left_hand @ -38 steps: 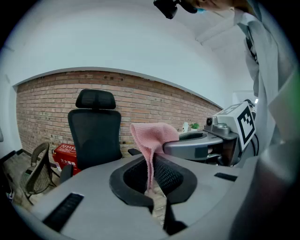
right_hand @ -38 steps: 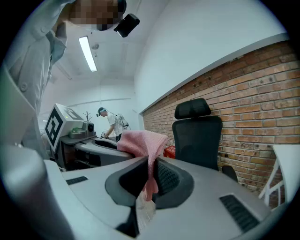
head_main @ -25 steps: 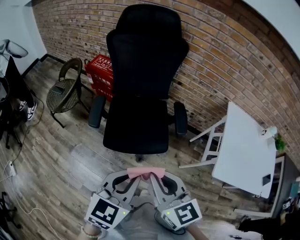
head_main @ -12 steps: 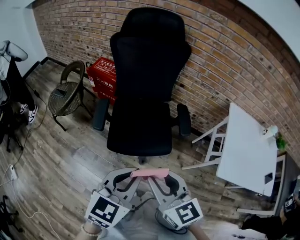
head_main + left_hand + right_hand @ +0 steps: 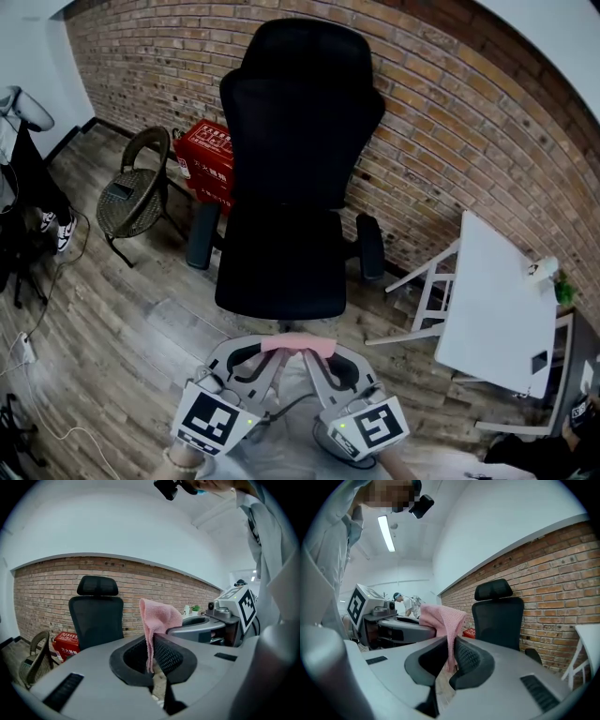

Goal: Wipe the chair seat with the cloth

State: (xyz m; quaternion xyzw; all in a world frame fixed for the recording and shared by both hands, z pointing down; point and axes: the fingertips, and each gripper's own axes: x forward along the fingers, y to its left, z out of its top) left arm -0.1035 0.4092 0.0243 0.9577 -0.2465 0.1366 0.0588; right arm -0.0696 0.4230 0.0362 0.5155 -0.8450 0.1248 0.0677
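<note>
Cloth, pink and nubbly, spans the left gripper and right gripper, each clamped on one end, just near of the black office chair and its seat. Wood-plank floor runs to a brick wall. A white table stands right and a wicker chair far left. Only the right gripper view shows a ceiling strip light.

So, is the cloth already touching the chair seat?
No, the pink cloth is clamped by the left tool and right tool, short of the chair seat.
</note>
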